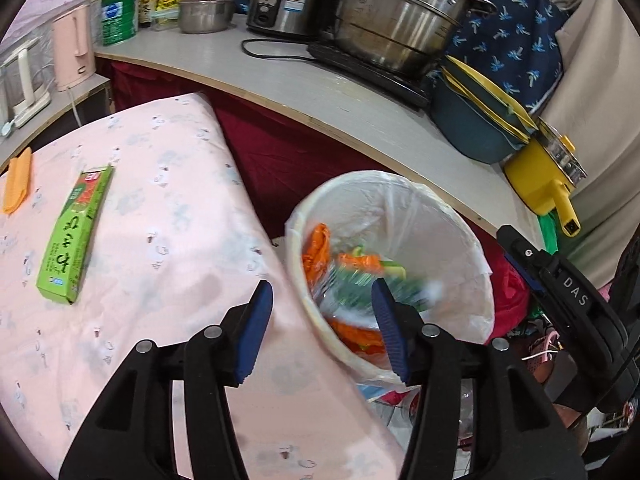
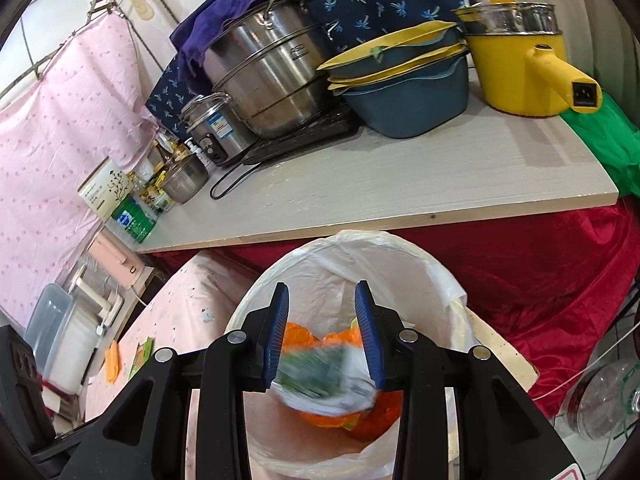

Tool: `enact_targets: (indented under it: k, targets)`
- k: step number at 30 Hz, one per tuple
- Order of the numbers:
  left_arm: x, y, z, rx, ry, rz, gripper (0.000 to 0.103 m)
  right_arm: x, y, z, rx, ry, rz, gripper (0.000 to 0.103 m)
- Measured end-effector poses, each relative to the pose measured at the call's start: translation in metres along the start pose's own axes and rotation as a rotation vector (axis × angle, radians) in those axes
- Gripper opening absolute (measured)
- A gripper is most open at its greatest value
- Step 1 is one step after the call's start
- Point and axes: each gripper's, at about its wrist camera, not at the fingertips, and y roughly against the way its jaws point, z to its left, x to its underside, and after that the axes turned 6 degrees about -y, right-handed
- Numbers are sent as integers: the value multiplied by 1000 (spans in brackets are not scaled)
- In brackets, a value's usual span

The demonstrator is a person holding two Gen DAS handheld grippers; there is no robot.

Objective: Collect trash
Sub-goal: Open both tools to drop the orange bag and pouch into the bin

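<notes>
A white bin (image 1: 460, 240) lined with a clear bag stands beside the pink-clothed table (image 1: 160, 220); it also shows in the right wrist view (image 2: 424, 268). Orange wrappers (image 1: 316, 248) lie inside. A blurred green-and-white wrapper (image 2: 320, 376) is in the air inside the bin, just below my open right gripper (image 2: 322, 336). My left gripper (image 1: 322, 328) is open and empty over the table edge and bin rim. A green box (image 1: 74, 236) and an orange scrap (image 1: 18, 184) lie on the table to the left.
A grey counter (image 1: 280, 76) behind holds steel pots (image 1: 400, 28), a rice cooker (image 1: 288, 0), blue-and-yellow basins (image 1: 476, 116), a yellow electric pot (image 1: 540, 176) and bottles. Red cloth (image 2: 540, 272) hangs below the counter. A clear plastic bottle (image 2: 600, 400) lies at right.
</notes>
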Motion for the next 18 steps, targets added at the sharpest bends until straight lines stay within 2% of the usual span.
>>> enact_targets:
  k: [7, 12, 18]
  targets:
    - [5, 16, 31, -36, 50, -25, 54, 9, 1, 25, -26, 41, 21, 39]
    - [11, 30, 57, -68, 89, -43, 55, 23, 2, 57, -59, 99, 48, 44]
    - [19, 50, 96, -110, 155, -66, 55, 46, -4, 101, -107, 165, 94, 45]
